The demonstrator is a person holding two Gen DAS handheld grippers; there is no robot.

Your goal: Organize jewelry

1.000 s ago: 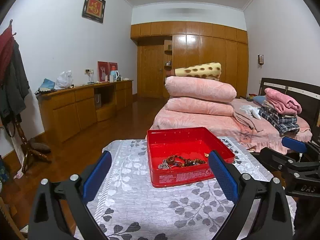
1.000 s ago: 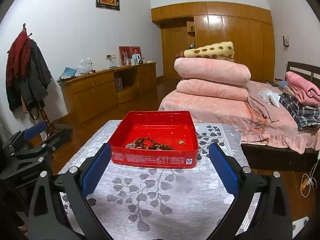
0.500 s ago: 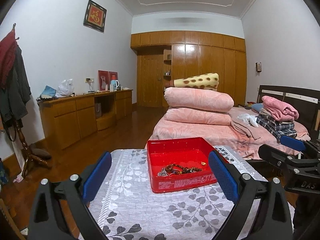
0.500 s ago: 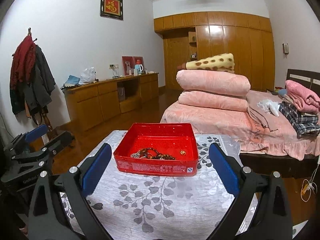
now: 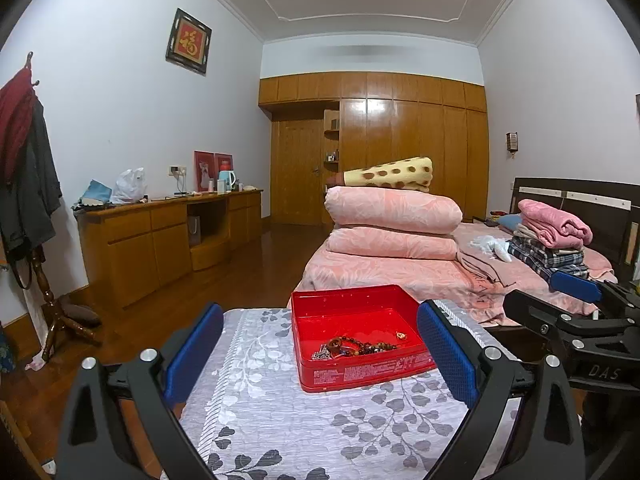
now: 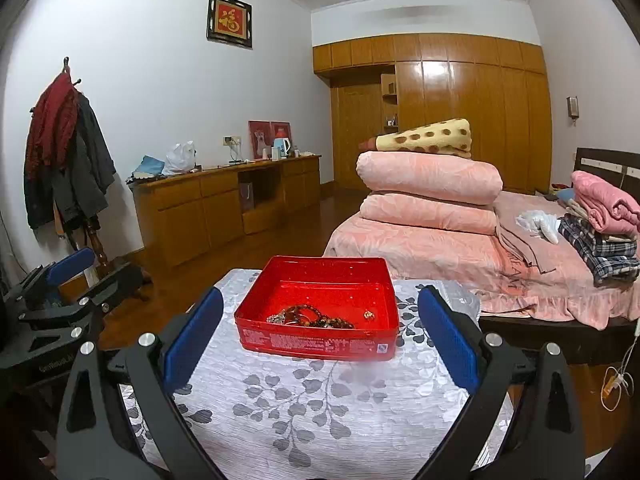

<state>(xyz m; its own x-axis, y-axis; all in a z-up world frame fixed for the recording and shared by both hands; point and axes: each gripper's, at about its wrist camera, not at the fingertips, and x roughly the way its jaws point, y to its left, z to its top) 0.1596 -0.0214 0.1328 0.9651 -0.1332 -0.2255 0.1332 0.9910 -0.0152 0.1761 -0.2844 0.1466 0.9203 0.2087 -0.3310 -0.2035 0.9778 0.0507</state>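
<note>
A red tin box (image 5: 360,370) (image 6: 316,342) stands on a small table with a grey leaf-pattern cloth (image 5: 320,424) (image 6: 320,400). Inside lie a tangle of brown bead bracelets and a silver chain (image 5: 352,348) (image 6: 308,318) and a small gold piece (image 5: 401,335) (image 6: 368,314). My left gripper (image 5: 320,352) is open and empty, held back from the box. My right gripper (image 6: 320,332) is open and empty, also short of the box. Each gripper shows in the other's view, the right one (image 5: 576,312) at the right edge, the left one (image 6: 60,292) at the left edge.
A bed with stacked pink quilts (image 5: 392,220) and folded clothes (image 5: 552,236) stands behind the table on the right. A wooden sideboard (image 5: 168,240) runs along the left wall. A coat stand (image 5: 36,200) with clothes is at the far left. Wooden wardrobes (image 5: 400,148) fill the back wall.
Both grippers have pulled back and tilted up from the box, so it sits lower and smaller in both views. Both stay open and empty.
</note>
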